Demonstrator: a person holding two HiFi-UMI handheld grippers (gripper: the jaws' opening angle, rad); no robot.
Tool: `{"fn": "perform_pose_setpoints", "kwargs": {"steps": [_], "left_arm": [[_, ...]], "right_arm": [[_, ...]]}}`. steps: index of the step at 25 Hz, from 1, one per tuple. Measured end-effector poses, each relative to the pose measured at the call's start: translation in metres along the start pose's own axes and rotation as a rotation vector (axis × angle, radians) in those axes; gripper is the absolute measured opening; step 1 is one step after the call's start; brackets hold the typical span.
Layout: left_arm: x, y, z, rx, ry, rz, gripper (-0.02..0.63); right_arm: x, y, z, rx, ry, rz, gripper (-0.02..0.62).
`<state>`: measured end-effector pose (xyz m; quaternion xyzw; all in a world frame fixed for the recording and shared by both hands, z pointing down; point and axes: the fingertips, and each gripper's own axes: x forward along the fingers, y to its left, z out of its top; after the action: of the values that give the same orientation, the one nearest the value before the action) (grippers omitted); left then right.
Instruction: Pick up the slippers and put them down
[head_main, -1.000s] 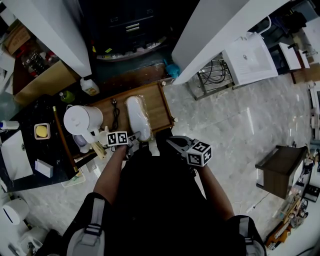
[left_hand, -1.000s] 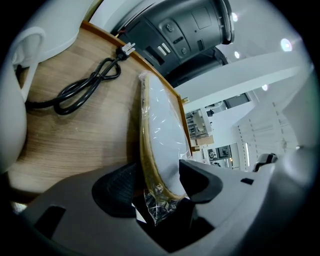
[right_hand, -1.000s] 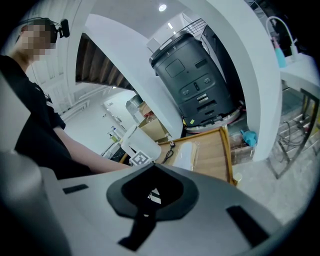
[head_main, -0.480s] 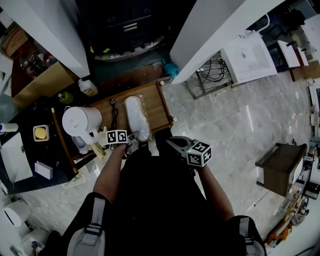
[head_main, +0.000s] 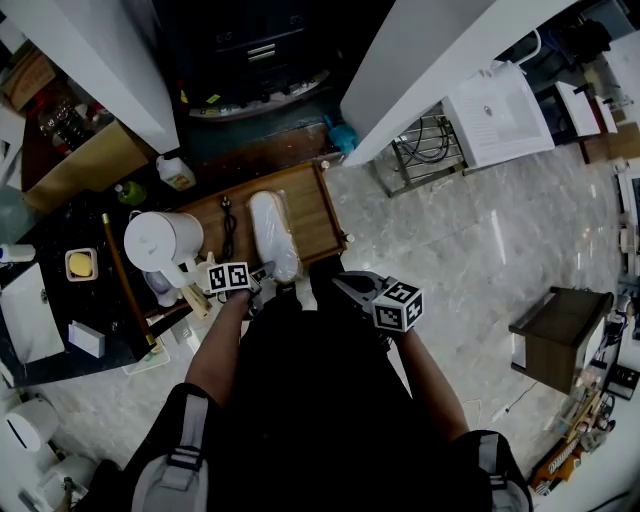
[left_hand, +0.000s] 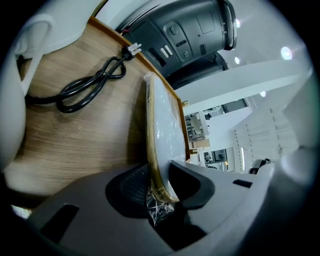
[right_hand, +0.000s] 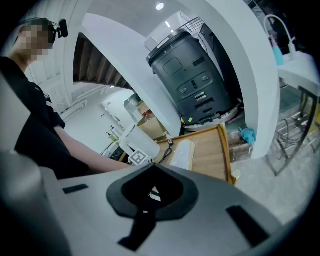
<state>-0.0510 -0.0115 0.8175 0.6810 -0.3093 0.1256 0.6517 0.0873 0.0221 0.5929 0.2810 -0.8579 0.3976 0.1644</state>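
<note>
Left gripper (head_main: 264, 280) is at the near edge of the wooden tray (head_main: 322, 215). Its fingers have just been closing and are now clamped on the near end of the slippers (head_main: 273, 235).

In the left gripper view, the slippers (left_hand: 162, 125) run edge-on away from the gripper (left_hand: 160, 177). The tan sole edge is against one pad and the white face against the other. Crumpled clear wrap sticks out below the grip.

The slippers are a white pair in clear plastic. They lie lengthwise on the tray, roughly mid-tray, with the far end pointing at the dark grey machine (left_hand: 192, 35).

A black coiled cable (head_main: 231, 225) lies just left of the slippers and does not touch them. A white jug (head_main: 160, 240) sits further left, at the tray's left edge.

Right gripper (head_main: 342, 285) hangs over the person's dark clothing, right of the tray and apart from it. Its fingers (right_hand: 172, 192) are clenched together with nothing between them, leaving only a sliver of gap at the pads. That view shows the tray (right_hand: 212, 157) and slippers (right_hand: 182, 152) well ahead.

Grey marble floor (head_main: 470, 260) lies to the right.
</note>
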Motion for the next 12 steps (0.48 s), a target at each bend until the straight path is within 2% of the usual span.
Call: {"fn": "perform_pose_setpoints", "kwargs": {"steps": [12], "left_arm": [[-0.006, -0.019, 0.005, 0.011, -0.022, -0.089, 0.089]], "right_arm": [[0.01, 0.005, 0.003, -0.007, 0.009, 0.02, 0.008]]}}
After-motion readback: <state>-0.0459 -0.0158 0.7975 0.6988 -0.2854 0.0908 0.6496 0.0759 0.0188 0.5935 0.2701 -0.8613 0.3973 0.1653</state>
